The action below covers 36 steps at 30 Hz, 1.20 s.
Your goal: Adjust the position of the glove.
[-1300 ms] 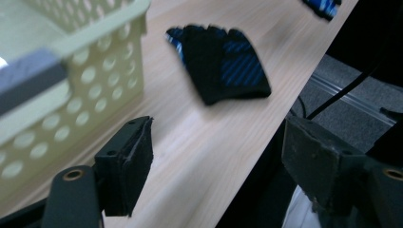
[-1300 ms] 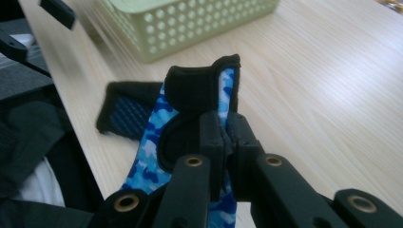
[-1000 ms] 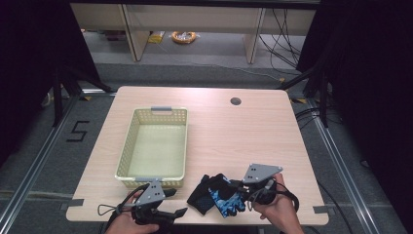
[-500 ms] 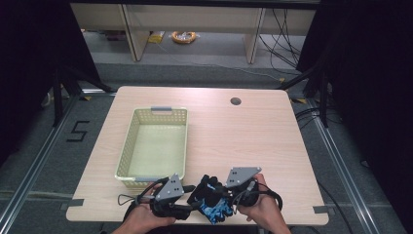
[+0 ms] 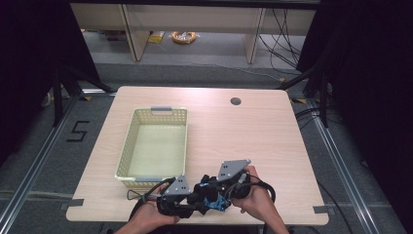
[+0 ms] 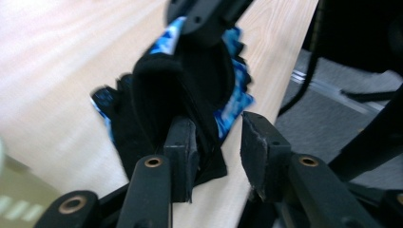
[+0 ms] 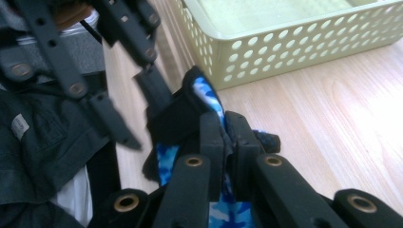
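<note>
Black-and-blue patterned fabric glove (image 5: 207, 197) at the wooden table's (image 5: 253, 141) six-o'clock edge, pinched by the closed right gripper (image 7: 223, 130); the left gripper (image 6: 214, 142), jaws just closing round the cuff without pressing yet, should seat fully before both lift toward the pale yellow perforated plastic basket (image 5: 127, 161) at ten o'clock.

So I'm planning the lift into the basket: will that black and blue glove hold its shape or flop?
Probably flop: the glove folds and creases where the right gripper pinches it. It looks like soft, light fabric, so it should not slip.
</note>
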### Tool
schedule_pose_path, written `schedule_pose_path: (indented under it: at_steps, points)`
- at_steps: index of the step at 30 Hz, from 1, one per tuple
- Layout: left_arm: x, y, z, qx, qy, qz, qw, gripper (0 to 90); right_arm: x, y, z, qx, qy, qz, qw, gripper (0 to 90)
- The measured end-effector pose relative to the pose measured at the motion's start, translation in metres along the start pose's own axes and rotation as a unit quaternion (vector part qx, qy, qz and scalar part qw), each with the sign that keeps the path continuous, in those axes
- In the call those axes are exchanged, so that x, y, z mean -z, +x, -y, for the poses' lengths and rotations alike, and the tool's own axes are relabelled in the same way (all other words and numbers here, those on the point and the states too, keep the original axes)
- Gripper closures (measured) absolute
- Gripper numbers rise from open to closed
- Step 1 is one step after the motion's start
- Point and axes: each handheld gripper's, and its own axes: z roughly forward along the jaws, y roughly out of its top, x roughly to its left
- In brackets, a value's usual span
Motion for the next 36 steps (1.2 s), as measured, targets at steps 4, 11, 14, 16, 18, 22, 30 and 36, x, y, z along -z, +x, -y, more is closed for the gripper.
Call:
schedule_pose_path:
  at_steps: [4, 11, 14, 16, 18, 22, 30, 36]
  points:
    - [-0.005, 0.0, 0.004, 0.058, -0.003, 0.024, 0.9981, 71.8, -0.015, -0.007, -0.012, 0.012, 0.019, -0.013, 0.9997, 87.1]
    - [-0.012, 0.002, 0.01, 0.068, 0.007, 0.034, 0.9971, 74.1, -0.03, -0.005, -0.027, 0.023, 0.052, -0.027, 0.998, 87.1]
    - [-0.017, 0.003, 0.014, 0.079, 0.01, 0.037, 0.9961, 74.1, -0.041, -0.007, -0.025, 0.031, 0.06, -0.037, 0.997, 87.0]
    - [-0.019, 0.003, 0.016, 0.087, 0.014, 0.035, 0.9955, 73.8, -0.045, -0.009, -0.02, 0.017, 0.061, -0.041, 0.9971, 86.5]
    - [-0.022, 0.003, 0.018, 0.082, 0.014, 0.037, 0.9959, 72.7, -0.048, -0.012, -0.015, 0.017, 0.06, -0.046, 0.997, 85.0]
    - [-0.026, 0.005, 0.022, 0.091, 0.018, 0.027, 0.9953, 72.6, -0.051, -0.015, -0.01, -0.01, 0.06, -0.041, 0.9973, 79.2]
    - [-0.029, 0.008, 0.027, 0.106, 0.023, 0.027, 0.9938, 71.2, -0.035, -0.019, -0.007, -0.068, 0.022, 0.013, 0.9973, 66.4]
    - [-0.03, 0.007, 0.028, 0.101, 0.024, 0.026, 0.9942, 70.0, -0.02, -0.02, 0.016, -0.092, 0.052, 0.045, 0.9934, 66.8]
